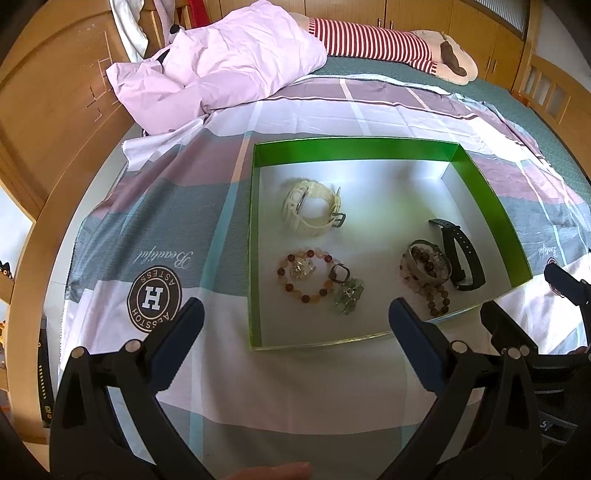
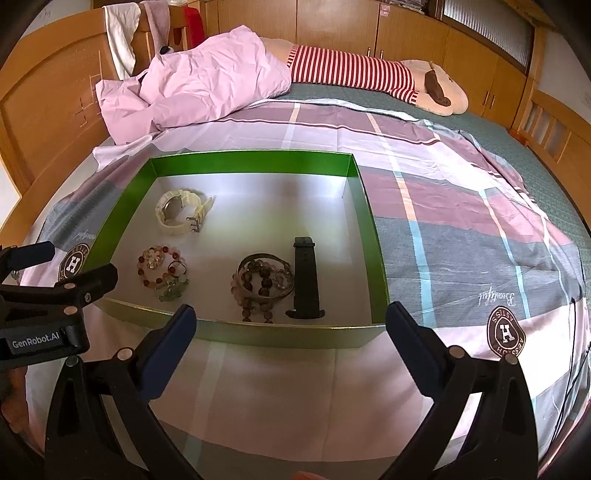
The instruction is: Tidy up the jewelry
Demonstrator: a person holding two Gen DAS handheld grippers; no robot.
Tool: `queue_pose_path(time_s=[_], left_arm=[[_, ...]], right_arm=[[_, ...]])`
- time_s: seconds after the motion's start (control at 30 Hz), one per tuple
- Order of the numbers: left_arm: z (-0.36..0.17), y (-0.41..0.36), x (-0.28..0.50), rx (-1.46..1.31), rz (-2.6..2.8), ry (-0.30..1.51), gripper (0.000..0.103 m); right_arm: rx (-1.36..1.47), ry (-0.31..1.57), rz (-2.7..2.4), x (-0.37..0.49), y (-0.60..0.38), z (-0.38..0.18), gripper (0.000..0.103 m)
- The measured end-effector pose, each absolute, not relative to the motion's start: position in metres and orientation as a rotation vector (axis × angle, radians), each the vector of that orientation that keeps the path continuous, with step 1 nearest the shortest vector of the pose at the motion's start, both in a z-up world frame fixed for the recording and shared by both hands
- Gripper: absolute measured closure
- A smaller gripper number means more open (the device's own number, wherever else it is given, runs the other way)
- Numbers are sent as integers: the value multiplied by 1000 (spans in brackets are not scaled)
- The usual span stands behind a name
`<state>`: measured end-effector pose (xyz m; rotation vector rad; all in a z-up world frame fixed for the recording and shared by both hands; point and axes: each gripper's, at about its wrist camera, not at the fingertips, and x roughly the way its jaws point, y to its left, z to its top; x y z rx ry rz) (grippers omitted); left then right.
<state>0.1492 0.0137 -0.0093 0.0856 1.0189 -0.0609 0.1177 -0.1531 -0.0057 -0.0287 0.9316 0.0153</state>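
A home bedroom: bed (image 2: 443, 229), pink pillow (image 2: 195, 85), plush toy (image 2: 369, 74), wooden wardrobes (image 2: 406, 33).

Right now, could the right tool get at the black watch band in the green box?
Probably yes. The right tool is open, empty, and hovers just short of the green box. The black watch band lies just past the low front wall, nothing over it; only the bangle and beads crowd its left side.

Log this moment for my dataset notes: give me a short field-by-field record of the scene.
surface: bed with plaid sheet
container: green-walled box, open top
in box: cream watch, black watch band, orange bead bracelet, dark bead bracelets with bangle, ring with green charm
left tongs: open, empty
right tongs: open, empty
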Motion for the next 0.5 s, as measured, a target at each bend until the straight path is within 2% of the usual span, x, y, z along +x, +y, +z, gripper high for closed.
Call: queue_pose_path(time_s=[0.5], left_arm=[[-12,10,150,94,-75,1027,4]], right_arm=[[-43,942,23,118,-148,-10,3]])
